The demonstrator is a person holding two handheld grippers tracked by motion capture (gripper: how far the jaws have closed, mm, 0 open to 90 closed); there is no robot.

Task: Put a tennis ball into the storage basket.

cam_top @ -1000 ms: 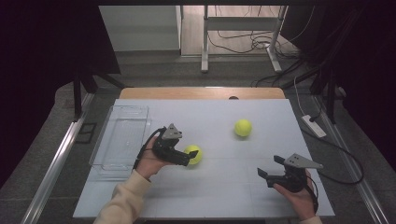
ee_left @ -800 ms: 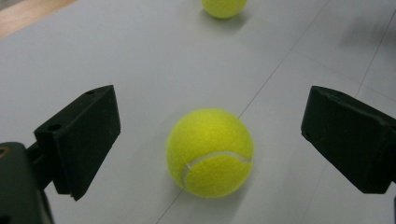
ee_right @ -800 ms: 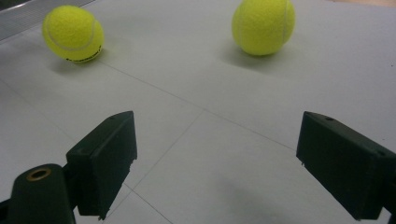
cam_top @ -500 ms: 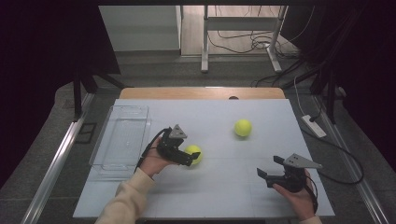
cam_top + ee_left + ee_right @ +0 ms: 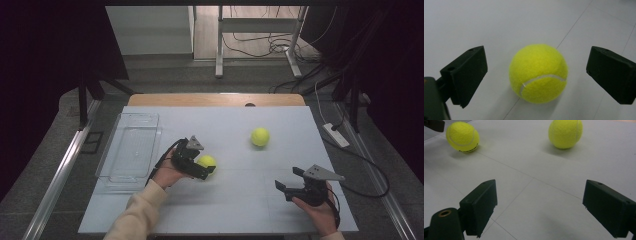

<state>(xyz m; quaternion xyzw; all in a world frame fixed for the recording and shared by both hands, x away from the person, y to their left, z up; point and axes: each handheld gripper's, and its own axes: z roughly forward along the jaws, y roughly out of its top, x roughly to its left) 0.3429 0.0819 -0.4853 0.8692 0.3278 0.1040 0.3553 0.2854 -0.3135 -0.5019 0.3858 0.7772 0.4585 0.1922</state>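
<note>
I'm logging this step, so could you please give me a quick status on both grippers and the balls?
Left gripper open, jaws either side of near ball, not touching. Right gripper open, holding nothing. Far ball loose on table. Nothing in the way.

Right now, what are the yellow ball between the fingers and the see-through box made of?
The ball looks like fuzzy yellow felt with a white curved seam, like a tennis ball. The box seems to be clear, glossy plastic: the table shows through it.
</note>
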